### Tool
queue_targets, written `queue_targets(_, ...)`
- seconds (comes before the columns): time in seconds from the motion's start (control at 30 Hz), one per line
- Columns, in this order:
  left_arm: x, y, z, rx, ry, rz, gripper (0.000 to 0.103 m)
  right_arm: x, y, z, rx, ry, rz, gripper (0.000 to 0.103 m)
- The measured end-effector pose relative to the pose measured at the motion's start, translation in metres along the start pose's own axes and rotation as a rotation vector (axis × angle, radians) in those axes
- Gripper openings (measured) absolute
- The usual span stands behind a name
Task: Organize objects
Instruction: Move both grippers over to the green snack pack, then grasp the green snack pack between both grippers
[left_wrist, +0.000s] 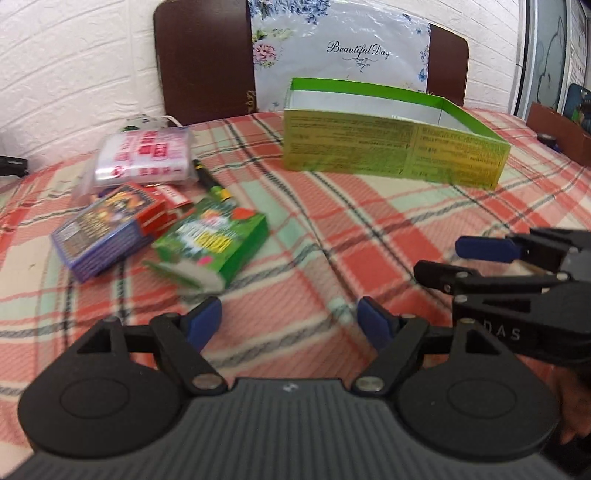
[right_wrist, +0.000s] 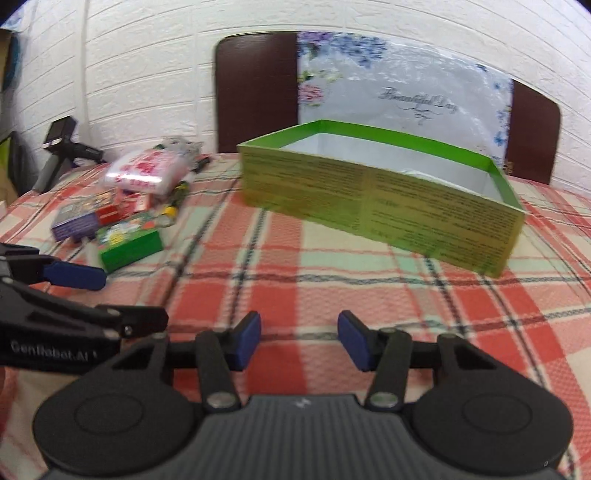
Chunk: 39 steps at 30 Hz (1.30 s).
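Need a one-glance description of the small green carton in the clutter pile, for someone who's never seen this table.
Start at the big open green box on the plaid tablecloth, then look left to the pile of small items. The small green carton lies at the pile's near edge, beside a purple box; it is the pile's only green box.

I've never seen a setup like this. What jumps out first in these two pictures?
The big green open box stands out, sitting on the red plaid cloth toward the far right, in front of a floral "Beautiful Day" bag. To the far left lies a jumble of small packs, led by a green carton and a purple box. Nearest the cameras, the left tongs and right tongs hang open and hold nothing.
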<state>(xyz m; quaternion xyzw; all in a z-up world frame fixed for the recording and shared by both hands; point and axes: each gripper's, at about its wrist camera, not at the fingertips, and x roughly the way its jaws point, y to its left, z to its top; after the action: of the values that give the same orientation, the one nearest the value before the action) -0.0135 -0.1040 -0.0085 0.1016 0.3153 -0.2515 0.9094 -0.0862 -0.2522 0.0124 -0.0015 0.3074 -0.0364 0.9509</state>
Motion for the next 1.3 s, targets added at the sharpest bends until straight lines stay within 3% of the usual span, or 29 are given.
queue_targets(0.3, -0.023, 0.049, -0.020, -0.097, -0.015, 0.064, 0.084, -0.010, 0.049, -0.007, -0.134, -0.009, 0.063, 0.046)
queue_targets(0.6, -0.041, 0.112, -0.039, -0.242, -0.044, 0.256, 0.086, -0.007, 0.080, -0.002, -0.219, -0.024, 0.121, 0.044)
queue_targets(0.77, -0.040, 0.116, -0.044, -0.234, -0.076, 0.259, 0.090, 0.021, 0.088, 0.030, -0.178, -0.015, 0.171, 0.060)
queue_targets(0.83, -0.039, 0.114, -0.044, -0.216, -0.081, 0.270, 0.091, 0.033, 0.096, 0.041, -0.198, -0.025, 0.190, 0.077)
queue_targets(0.93, -0.040, 0.118, -0.046, -0.227, -0.086, 0.258, 0.091, 0.053, 0.112, 0.050, -0.271, -0.036, 0.189, 0.090)
queue_targets(1.1, -0.041, 0.116, -0.047, -0.226, -0.089, 0.260, 0.091, 0.073, 0.114, 0.055, -0.245, -0.004, 0.222, 0.089)
queue_targets(1.3, -0.041, 0.120, -0.043, -0.245, -0.075, 0.236, 0.094, 0.067, 0.111, 0.051, -0.243, -0.010, 0.287, 0.068)
